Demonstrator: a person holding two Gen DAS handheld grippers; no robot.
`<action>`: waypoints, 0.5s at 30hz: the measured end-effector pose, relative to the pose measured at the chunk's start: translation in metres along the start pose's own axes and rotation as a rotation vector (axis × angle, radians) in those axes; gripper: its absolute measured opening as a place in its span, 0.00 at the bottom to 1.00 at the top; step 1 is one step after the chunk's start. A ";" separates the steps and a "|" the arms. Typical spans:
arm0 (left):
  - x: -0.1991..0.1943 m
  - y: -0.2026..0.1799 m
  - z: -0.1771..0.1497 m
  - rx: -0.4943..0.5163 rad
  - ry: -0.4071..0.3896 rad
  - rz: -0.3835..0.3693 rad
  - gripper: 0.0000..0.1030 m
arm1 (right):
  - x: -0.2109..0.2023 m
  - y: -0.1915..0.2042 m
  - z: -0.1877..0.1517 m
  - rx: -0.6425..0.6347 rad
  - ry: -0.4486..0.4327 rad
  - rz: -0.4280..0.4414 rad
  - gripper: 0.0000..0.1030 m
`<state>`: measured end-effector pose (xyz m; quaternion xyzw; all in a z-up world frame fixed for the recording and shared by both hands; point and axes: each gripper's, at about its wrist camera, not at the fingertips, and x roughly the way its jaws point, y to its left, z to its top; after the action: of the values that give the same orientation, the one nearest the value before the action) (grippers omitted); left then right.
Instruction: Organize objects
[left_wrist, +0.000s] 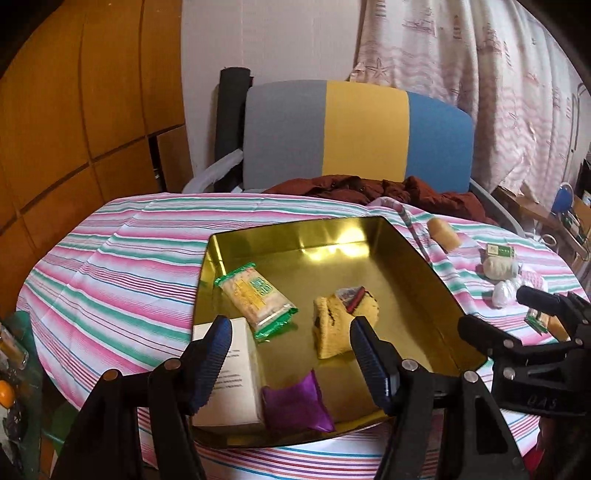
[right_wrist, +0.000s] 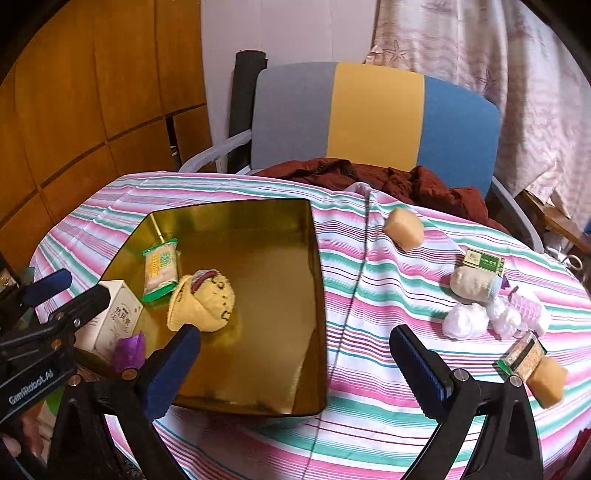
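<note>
A gold tin tray (left_wrist: 424, 280) (right_wrist: 318, 258) lies on the striped tablecloth. It holds a green cracker packet (left_wrist: 258, 299) (right_wrist: 160, 267), a yellow knit piece (left_wrist: 343, 319) (right_wrist: 207, 302), a white box (left_wrist: 234, 373) (right_wrist: 114, 317) and a purple pouch (left_wrist: 295, 404) (right_wrist: 129, 349). My left gripper (left_wrist: 291, 332) (right_wrist: 68, 291) hangs open over the tray's near end with nothing between its fingers. Over the tray's right edge my right gripper (right_wrist: 295, 339) (left_wrist: 509, 314) is open and empty too.
Right of the tray lie a bun (right_wrist: 404, 227) (left_wrist: 443, 232), a green box (right_wrist: 484, 260), a rolled beige sock (right_wrist: 472, 284), white crumpled bags (right_wrist: 465, 319), a cracker packet (right_wrist: 521, 356) and a second bun (right_wrist: 546, 380). Behind the table stands a chair (right_wrist: 369, 114) with a brown garment.
</note>
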<state>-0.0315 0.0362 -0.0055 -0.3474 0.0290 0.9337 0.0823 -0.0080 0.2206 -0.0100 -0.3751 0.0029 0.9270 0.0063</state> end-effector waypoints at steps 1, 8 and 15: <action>0.001 -0.001 -0.001 0.002 0.004 -0.006 0.65 | 0.001 -0.005 0.000 0.011 0.004 -0.007 1.00; 0.009 -0.010 -0.005 0.000 0.046 -0.051 0.65 | 0.006 -0.035 -0.004 0.064 0.037 -0.057 1.00; 0.012 -0.022 -0.008 0.035 0.065 -0.085 0.65 | 0.013 -0.071 -0.009 0.139 0.084 -0.080 1.00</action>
<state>-0.0315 0.0586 -0.0192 -0.3770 0.0332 0.9169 0.1270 -0.0103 0.2917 -0.0252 -0.4121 0.0526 0.9070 0.0692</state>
